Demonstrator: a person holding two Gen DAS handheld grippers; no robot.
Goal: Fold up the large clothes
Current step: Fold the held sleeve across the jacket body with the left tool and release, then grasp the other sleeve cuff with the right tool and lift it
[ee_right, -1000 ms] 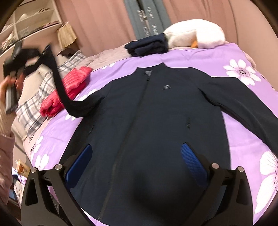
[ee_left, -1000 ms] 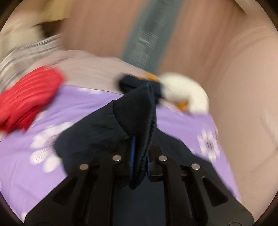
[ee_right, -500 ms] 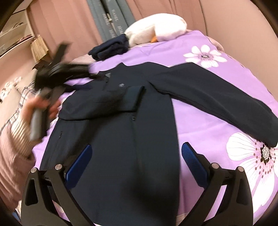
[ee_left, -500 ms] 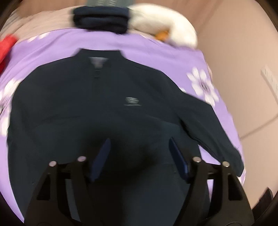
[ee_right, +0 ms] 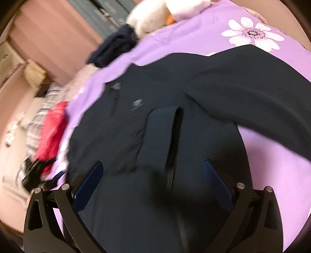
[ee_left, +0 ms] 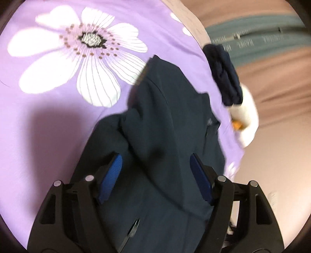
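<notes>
A dark navy jacket (ee_right: 175, 120) lies front up on the purple flowered bedspread (ee_right: 194, 35). One sleeve lies folded across its chest (ee_right: 161, 124); the other sleeve (ee_right: 262, 93) stretches out to the right. My right gripper (ee_right: 151, 175) is open and empty, low over the jacket's lower body. In the left wrist view the jacket (ee_left: 165, 126) shows with the folded sleeve on top. My left gripper (ee_left: 155, 171) is open and empty just above it.
A folded dark garment (ee_right: 114, 46) and a white plush toy (ee_right: 147, 17) lie at the bed's head. A red garment (ee_right: 52, 124) and a plaid one (ee_right: 37, 114) lie at the left. Pink curtains and a wall stand behind the bed.
My left gripper laid the sleeve across the jacket's chest, let it go and opened, then swung to the jacket's left side. My right gripper stayed open and moved closer over the jacket.
</notes>
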